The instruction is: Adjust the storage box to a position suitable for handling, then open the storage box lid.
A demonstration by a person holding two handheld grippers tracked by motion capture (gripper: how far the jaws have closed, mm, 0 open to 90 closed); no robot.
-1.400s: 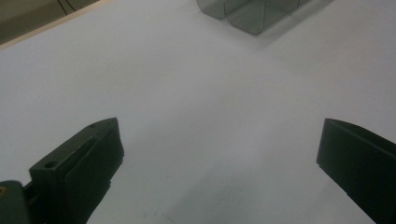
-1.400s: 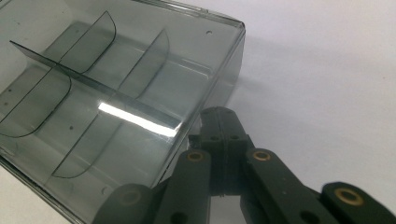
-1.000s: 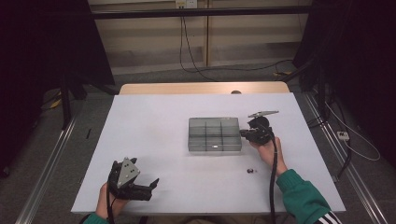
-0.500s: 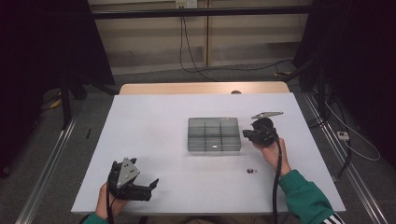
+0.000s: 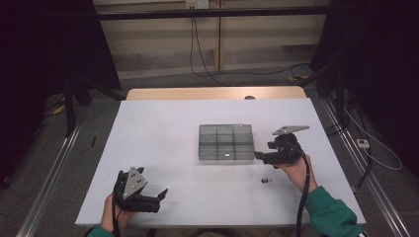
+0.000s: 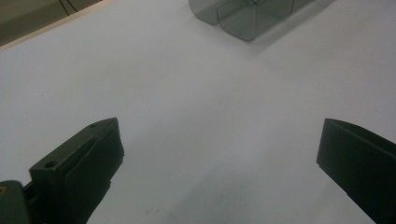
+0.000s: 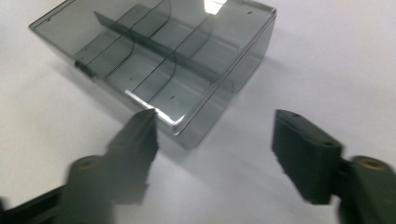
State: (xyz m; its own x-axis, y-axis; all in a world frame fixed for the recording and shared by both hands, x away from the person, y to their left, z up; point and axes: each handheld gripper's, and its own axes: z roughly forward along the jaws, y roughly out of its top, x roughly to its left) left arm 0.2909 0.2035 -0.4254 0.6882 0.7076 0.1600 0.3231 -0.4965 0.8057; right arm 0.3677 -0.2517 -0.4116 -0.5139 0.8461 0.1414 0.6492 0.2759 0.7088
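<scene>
A smoky clear box (image 5: 226,142) with several compartments sits mid-table. A small dark part (image 7: 83,66) lies in one of its compartments. My right gripper (image 5: 257,156) hovers just off the box's near right corner (image 7: 187,123). Its jaws have just been opening and stand apart with nothing between them (image 7: 215,135). My left gripper (image 5: 160,196) rests at the table's near left, pointing toward the box (image 6: 243,18). Its jaws are wide apart over bare table (image 6: 219,135). A tiny dark part (image 5: 265,181) lies on the table beside my right hand.
The white table (image 5: 163,133) has a wooden strip (image 5: 212,93) along its far edge. Cables (image 5: 207,59) run across the floor beyond it. Metal rails (image 5: 49,182) flank both sides.
My right gripper has drawn back from the box toward the right and near side, and its jaws went from shut to open. The left gripper has not moved.
</scene>
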